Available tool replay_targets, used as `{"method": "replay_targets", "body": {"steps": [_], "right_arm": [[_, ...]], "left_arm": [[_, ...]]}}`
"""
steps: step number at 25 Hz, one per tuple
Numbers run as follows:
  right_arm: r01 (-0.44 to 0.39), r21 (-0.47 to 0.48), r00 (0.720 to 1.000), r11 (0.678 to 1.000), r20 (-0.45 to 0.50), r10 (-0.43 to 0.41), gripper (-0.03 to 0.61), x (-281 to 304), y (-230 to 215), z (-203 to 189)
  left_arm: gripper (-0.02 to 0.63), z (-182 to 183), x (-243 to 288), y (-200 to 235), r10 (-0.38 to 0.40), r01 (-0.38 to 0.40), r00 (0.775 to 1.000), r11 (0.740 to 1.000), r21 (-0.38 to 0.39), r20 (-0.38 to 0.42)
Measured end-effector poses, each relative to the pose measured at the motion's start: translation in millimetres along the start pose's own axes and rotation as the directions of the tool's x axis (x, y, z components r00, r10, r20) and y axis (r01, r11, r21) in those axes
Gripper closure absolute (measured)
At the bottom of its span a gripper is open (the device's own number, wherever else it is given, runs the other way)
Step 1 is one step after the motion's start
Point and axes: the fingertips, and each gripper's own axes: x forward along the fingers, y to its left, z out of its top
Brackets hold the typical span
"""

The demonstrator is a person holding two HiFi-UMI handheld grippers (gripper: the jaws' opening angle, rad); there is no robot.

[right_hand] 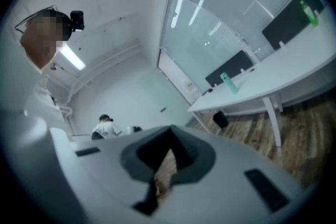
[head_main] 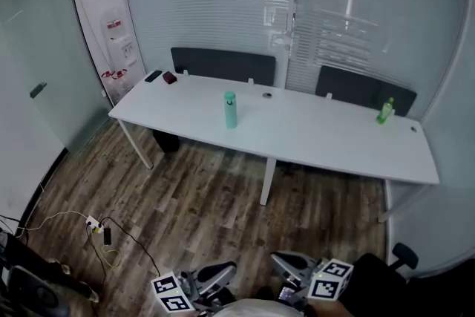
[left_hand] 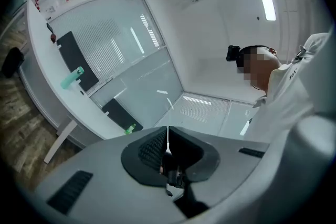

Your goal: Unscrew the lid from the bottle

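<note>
A teal bottle [head_main: 230,110] with its lid on stands upright near the middle of the long white table [head_main: 319,137], far ahead of me. It also shows small in the left gripper view [left_hand: 72,77] and the right gripper view [right_hand: 229,83]. Both grippers are held low and close to my body, well away from the table. The left gripper [head_main: 221,275] [left_hand: 168,136] is shut with nothing between its pads. The right gripper [head_main: 286,262] [right_hand: 170,131] is also shut and empty.
A green bottle [head_main: 384,111] stands at the table's far right end. A phone [head_main: 153,76] and a small dark red object [head_main: 170,77] lie at its left end, a small round item [head_main: 266,95] near the back. Two dark chairs [head_main: 223,64] stand behind. Cables and a power strip [head_main: 94,225] lie on the wooden floor.
</note>
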Motion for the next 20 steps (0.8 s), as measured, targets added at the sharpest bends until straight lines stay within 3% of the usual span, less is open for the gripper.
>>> {"method": "replay_targets", "body": {"steps": [9, 12, 20], "right_arm": [[0.06, -0.019, 0.998, 0.998, 0.029, -0.059, 0.544, 1.4, -9.3, 2.9], [0.063, -0.008, 0.998, 0.998, 0.022, -0.063, 0.441, 3.8, -9.7, 1.6], [0.089, -0.002, 0.996, 0.996, -0.006, -0.089, 0.431, 16.1, -8.6, -6.6]], "left_arm": [[0.592, 3.8, -6.5, 5.4, 0.017, -0.017, 1.0, 1.0, -0.006, 0.011], [0.592, 5.1, -8.0, 6.6, 0.019, -0.019, 1.0, 1.0, -0.008, 0.011], [0.592, 11.9, -17.0, 12.5, 0.027, -0.027, 1.0, 1.0, -0.002, 0.011]]}}
